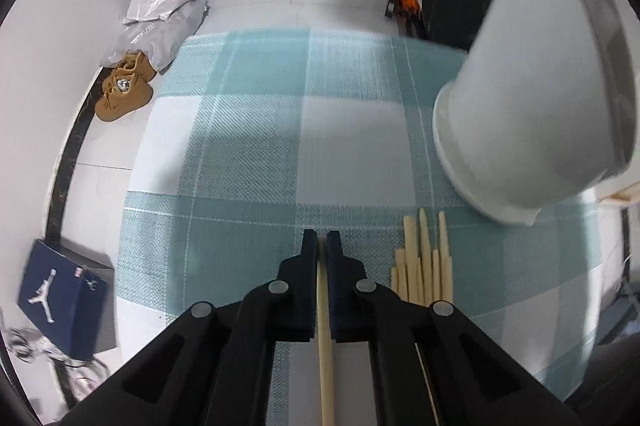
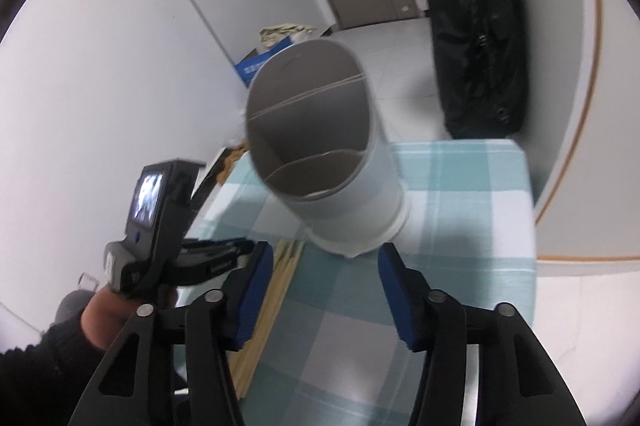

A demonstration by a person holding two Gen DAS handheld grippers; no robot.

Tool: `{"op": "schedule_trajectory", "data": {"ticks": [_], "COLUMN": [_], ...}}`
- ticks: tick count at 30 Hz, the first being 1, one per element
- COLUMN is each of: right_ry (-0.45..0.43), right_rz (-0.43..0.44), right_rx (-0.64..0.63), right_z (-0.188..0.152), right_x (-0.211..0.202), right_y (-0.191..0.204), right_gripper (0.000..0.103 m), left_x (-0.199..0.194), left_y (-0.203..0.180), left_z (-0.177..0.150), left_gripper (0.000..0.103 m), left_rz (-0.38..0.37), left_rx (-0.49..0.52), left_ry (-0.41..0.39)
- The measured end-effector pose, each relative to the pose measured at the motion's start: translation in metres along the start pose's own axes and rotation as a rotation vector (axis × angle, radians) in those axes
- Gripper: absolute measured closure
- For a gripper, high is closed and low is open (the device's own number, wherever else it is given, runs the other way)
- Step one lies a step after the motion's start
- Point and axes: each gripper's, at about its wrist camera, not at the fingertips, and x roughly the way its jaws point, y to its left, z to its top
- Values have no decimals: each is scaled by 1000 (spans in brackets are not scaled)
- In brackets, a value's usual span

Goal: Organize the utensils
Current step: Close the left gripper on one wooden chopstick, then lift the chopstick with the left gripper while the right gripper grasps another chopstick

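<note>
Gripping: left claw [image 1: 321,240] clamps one chopstick [image 1: 325,326], thin, stiff, slippery; hold mid-shaft
Right claw [image 2: 326,260]: half-wide around tilted holder [image 2: 344,185], contact unclear

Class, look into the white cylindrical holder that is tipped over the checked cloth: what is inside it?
The white holder shows grey inner walls and a curved divider; no chopstick is visible inside. Its bottom is hidden behind the divider and in shadow. The loose chopsticks lie outside on the cloth.
</note>
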Motion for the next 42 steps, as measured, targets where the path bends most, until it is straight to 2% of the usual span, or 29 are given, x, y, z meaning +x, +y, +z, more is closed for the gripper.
{"op": "schedule_trajectory", "data": {"ticks": [3,9,14,18,20,24,30,33,35,42], "right_ry": [23,120,191,212,239,281,321,342,348,277], "right_rz": [24,57,17,-27,-42,-71,-102,-160,-179,-167], "right_rx": [-6,-15,-43,-40,-16,29,26,-9,-11,43], "right_z": [-6,-20,-28,-25,-23,-19,-15,-17,-18,-18], "right_x": [5,34,64,87,102,125,142,153,156,141], "right_y": [6,24,41,46,46,40,47,53,54,47], "right_gripper": [60,65,75,77,83,83,82,84,93,99], "left_x": [-21,-63,-85,-84,-85,-87,-89,-92,-93,-95], "left_y": [7,18,26,41,50,57,61,62,64,62], "left_z": [2,-6,-14,-8,-7,-9,-9,-8,-8,-11], "left_gripper": [102,102,102,102,102,102,102,102,102,102], "left_rz": [-40,-140,-197,-230,-245,-277,-311,-322,-321,-323], "left_rx": [-47,-118,-139,-150,-168,-184,-195,-197,-201,-191], "left_ry": [-78,-212,-277,-292,-293,-300,-296,-300,-301,-299]}}
